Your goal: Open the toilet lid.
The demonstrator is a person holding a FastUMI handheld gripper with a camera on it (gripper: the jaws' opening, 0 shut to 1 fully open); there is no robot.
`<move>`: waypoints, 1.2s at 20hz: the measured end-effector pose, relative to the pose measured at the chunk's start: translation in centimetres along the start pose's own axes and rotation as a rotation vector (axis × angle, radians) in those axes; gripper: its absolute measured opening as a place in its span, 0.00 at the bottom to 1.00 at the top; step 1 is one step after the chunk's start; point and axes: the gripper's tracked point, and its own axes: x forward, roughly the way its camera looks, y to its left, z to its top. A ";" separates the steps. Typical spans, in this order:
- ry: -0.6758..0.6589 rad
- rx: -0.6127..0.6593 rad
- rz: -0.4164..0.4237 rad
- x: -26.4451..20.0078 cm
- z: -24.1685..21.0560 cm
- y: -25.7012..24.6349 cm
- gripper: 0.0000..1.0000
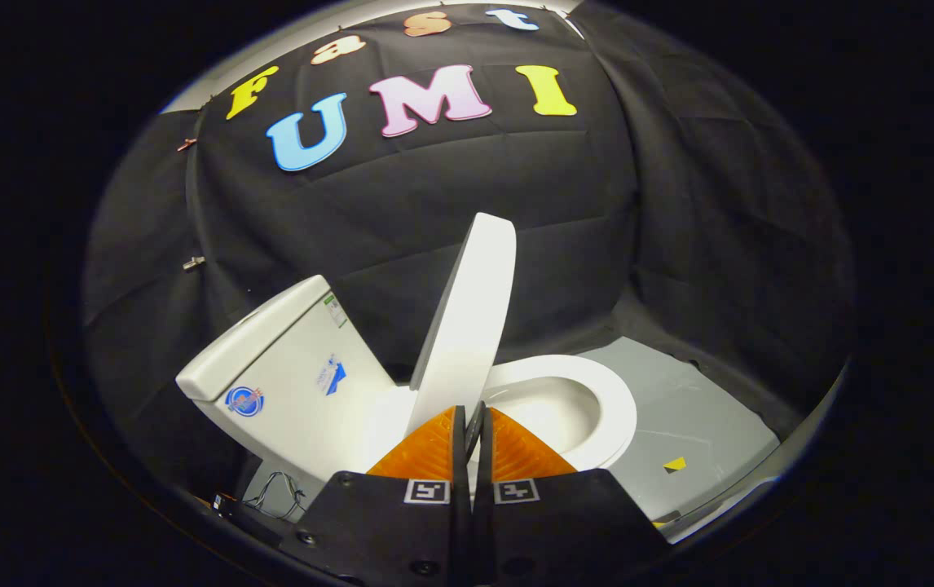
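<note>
A white toilet stands on the booth floor, seen tilted. Its lid (471,318) is raised steeply, nearly on edge, between the tank (288,367) and the open seat ring (610,408). The lid's lower rim runs down between my two fingers. My gripper (473,420) is shut on that rim, with both pads pressing its faces. The bowl (552,408) lies just right of the fingers, uncovered.
Black cloth walls close in behind and to the right of the toilet. A grey floor panel (679,399) with a small yellow mark (675,464) lies beyond the seat. A loose cable (275,489) sits on the floor below the tank.
</note>
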 end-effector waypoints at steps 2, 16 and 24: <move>-0.017 -0.024 0.037 -0.4 0.6 2.8 0.05; -0.050 -0.196 0.248 -0.6 -0.7 17.6 0.05; -0.039 -0.228 0.283 -0.2 -1.8 20.7 0.05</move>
